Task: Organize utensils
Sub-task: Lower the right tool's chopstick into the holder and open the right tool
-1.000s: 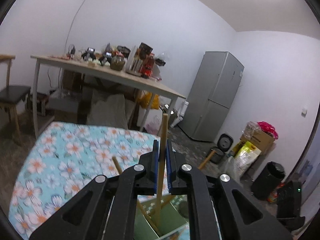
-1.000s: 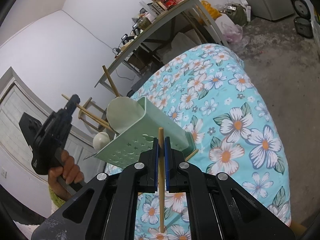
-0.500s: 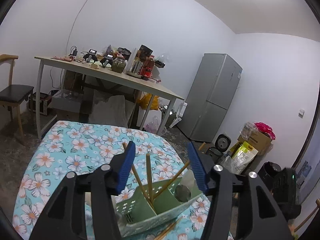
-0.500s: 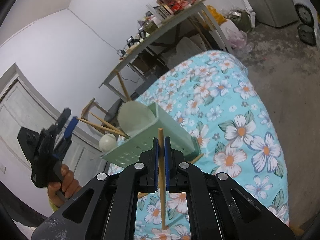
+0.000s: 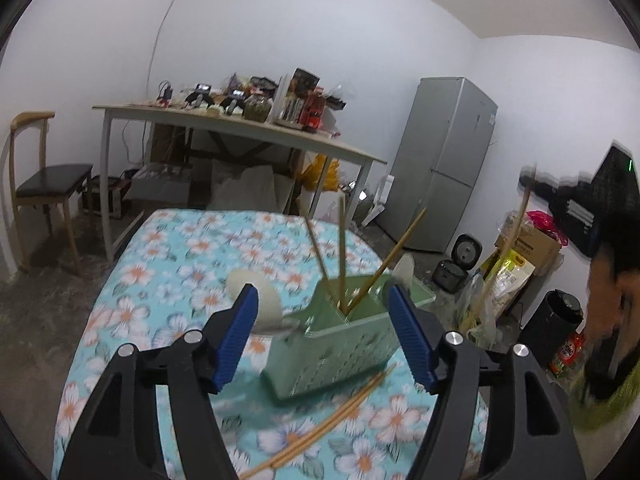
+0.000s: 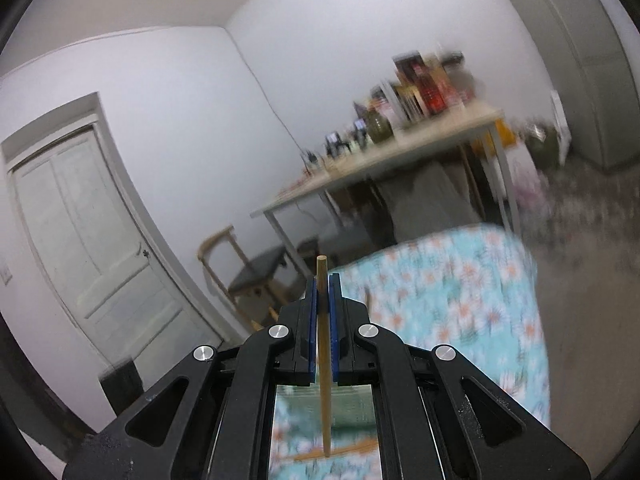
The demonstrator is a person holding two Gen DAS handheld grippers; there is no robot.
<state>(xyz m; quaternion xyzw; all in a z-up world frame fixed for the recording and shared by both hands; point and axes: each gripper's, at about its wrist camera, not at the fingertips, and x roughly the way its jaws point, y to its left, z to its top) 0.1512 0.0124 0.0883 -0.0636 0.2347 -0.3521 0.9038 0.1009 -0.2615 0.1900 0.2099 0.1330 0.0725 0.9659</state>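
Note:
In the left wrist view a pale green utensil holder (image 5: 340, 344) stands on the floral tablecloth (image 5: 192, 256). Three wooden chopsticks (image 5: 341, 256) stand in it, with a white spoon (image 5: 256, 300) at its left side and another at its right. Two loose chopsticks (image 5: 328, 424) lie on the cloth in front. My left gripper (image 5: 322, 312) is open and empty, just short of the holder. My right gripper (image 6: 323, 296) is shut on a single wooden chopstick (image 6: 325, 360), held upright above the table; it also shows at the right of the left wrist view (image 5: 516, 236), blurred.
A cluttered wooden table (image 5: 240, 128) and a chair (image 5: 44, 184) stand behind. A grey fridge (image 5: 444, 160), a rice cooker (image 5: 460, 264), bags and a black bin (image 5: 556, 316) are on the right. A white door (image 6: 80, 232) shows in the right wrist view.
My left gripper let go of its chopstick into the holder, opened and drew back. My right gripper, still holding its chopstick, swung up and over toward the holder.

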